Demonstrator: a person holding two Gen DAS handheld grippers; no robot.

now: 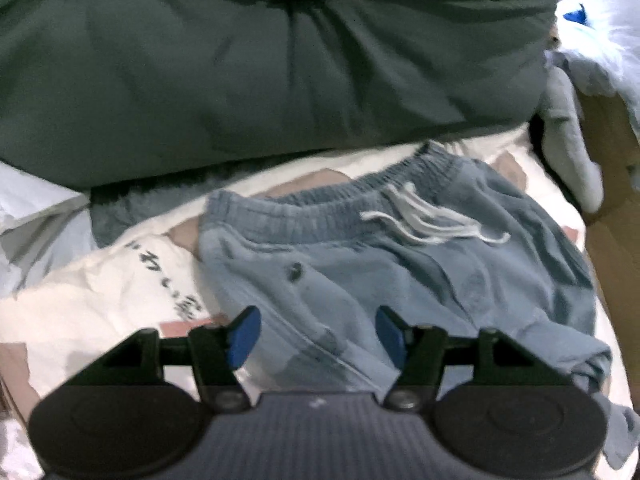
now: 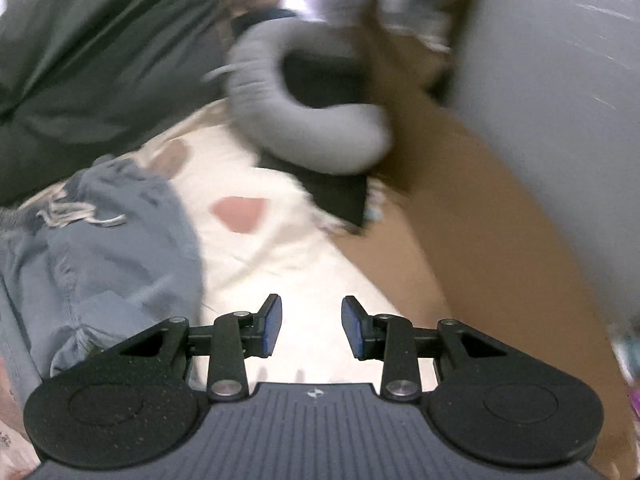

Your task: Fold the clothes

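A pair of light blue shorts (image 1: 400,272) with a ribbed waistband and a white drawstring (image 1: 424,220) lies crumpled on a cream bedsheet (image 1: 80,304). My left gripper (image 1: 318,336) hovers over the near part of the shorts, open, its blue pads clear of the cloth. In the right wrist view the same shorts (image 2: 104,256) lie at the left. My right gripper (image 2: 311,328) stands open over the bare cream sheet (image 2: 304,264), to the right of the shorts, with nothing between its pads.
A bulky dark green duvet (image 1: 248,64) fills the far side of the bed. A grey U-shaped neck pillow (image 2: 280,104) lies at the far right of the sheet. Brown cardboard (image 2: 492,240) borders the bed on the right. A pale plastic bag (image 1: 600,40) sits far right.
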